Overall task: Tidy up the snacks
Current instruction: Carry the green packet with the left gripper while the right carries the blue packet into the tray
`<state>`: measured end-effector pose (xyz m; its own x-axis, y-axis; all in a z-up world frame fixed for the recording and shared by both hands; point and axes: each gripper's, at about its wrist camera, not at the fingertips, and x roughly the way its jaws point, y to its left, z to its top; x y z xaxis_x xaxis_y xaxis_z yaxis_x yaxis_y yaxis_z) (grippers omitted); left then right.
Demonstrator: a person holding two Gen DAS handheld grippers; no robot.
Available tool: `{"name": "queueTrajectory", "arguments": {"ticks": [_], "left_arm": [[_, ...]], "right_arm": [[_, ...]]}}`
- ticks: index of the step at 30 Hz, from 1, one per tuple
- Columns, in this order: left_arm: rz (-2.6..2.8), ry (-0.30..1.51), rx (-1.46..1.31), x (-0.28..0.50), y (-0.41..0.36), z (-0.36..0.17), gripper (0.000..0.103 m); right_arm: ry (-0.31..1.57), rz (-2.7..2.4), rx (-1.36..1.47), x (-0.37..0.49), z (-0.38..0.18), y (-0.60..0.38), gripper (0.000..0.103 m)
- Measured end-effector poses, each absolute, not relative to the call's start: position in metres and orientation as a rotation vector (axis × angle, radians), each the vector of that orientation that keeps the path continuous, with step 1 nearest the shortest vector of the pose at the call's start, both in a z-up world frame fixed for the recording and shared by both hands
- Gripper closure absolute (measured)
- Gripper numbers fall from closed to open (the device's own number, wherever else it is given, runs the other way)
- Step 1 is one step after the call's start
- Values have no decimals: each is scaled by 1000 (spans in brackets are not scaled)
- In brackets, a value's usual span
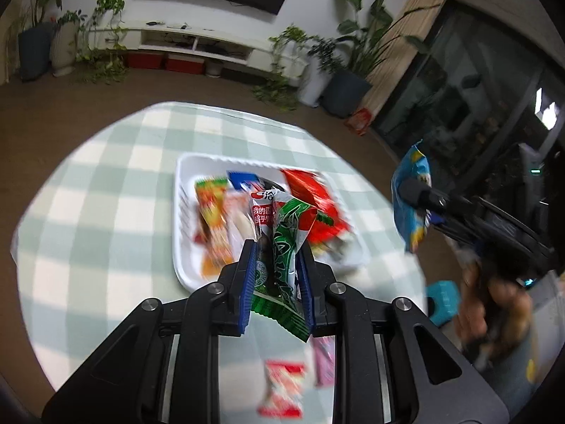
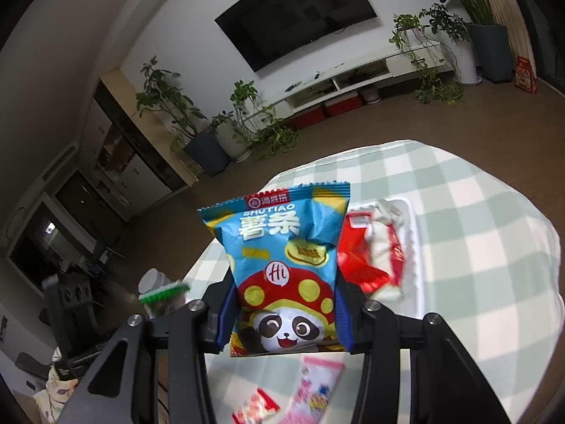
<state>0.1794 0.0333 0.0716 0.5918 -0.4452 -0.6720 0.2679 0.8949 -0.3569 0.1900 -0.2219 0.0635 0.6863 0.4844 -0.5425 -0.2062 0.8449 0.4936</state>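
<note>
White wall (image 2: 197, 35) carries a large dark wall-mounted TV (image 2: 296, 10). Below it, a long low white media console (image 1: 197, 40) with open shelves; two red boxes (image 1: 164, 62) sit on the floor under it. Brown floor (image 2: 441, 120) throughout. Potted plants flank the console: tall leafy one in a dark pot (image 1: 344, 93), trailing vines beside a white pot (image 1: 63, 47). Wood-toned panel (image 1: 402, 53) edges dark glass doors (image 1: 469, 84). Dark cabinet with glass fronts (image 2: 116, 148) along the side wall. Round table under a pale green-and-white checked cloth (image 1: 106, 183), patchily lit.
</note>
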Motion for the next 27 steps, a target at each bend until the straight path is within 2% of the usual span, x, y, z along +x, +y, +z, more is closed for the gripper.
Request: {"name": "queueTrajectory", "arguments": {"ticks": [6, 12, 21, 27], "left_arm": [[-333, 912, -129, 253, 18, 45, 82], [-313, 960, -37, 293, -5, 9, 82], [-261, 994, 38, 316, -22, -27, 81], [-263, 985, 49, 318, -23, -31, 81]], "right_arm": [[773, 373, 323, 236, 37, -174, 54], [839, 326, 257, 271, -1, -157, 54], [859, 262, 174, 287, -31, -158, 54], [881, 256, 162, 293, -48, -158, 52]]}}
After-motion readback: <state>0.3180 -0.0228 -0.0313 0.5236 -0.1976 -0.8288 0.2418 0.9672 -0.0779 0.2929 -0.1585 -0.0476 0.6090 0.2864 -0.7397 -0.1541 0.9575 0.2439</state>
